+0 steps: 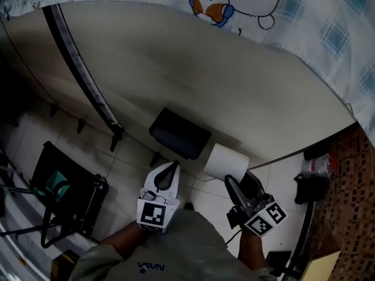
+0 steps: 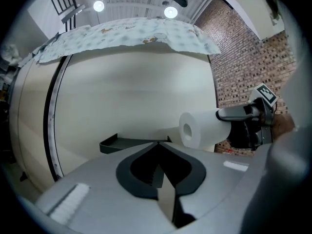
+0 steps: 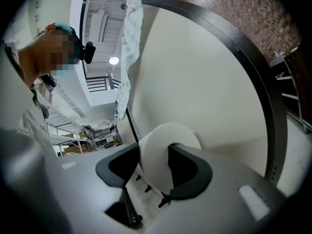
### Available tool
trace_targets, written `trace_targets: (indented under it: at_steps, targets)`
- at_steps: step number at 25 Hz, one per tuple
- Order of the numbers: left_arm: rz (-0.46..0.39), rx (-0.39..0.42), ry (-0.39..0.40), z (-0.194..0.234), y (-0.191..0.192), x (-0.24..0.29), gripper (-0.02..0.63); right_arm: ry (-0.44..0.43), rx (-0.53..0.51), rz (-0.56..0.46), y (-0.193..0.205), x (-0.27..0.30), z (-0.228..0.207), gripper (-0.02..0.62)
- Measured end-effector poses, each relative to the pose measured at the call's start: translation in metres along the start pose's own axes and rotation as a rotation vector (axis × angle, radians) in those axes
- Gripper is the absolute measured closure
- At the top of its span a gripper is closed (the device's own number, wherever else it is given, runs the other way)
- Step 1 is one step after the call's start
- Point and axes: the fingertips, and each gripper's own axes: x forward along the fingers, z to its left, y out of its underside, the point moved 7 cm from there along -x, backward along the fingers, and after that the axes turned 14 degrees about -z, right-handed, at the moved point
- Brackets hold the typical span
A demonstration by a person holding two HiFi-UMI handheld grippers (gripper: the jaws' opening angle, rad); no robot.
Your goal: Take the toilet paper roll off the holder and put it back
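The white toilet paper roll is clear of the dark holder shelf and hangs just to its right, in front of the curved cream wall. My right gripper is shut on the roll, with one jaw on each side of it. In the left gripper view the roll shows its core hole, and the right gripper grips it from the right. My left gripper is shut and holds nothing. It points at the holder from close in front.
A black strip runs down the cream wall. A printed cloth drapes over the wall's top. A brick wall stands at the right. A black stand sits on the tiled floor at the left.
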Motion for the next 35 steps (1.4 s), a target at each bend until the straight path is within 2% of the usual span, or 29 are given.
trace_targets:
  at_steps: [12,22,35]
  targets:
    - [0.014,0.023,0.03,-0.017,0.011,0.0,0.598,0.023,0.043,0.031,0.024,-0.019,-0.002,0.411]
    - [0.035,0.036,0.017,-0.022,0.013,-0.001,0.598,0.029,0.06,0.025,0.026,-0.025,-0.007,0.413]
    - [0.014,0.037,0.006,-0.025,0.019,-0.001,0.598,0.034,0.078,0.037,0.031,-0.026,-0.011,0.414]
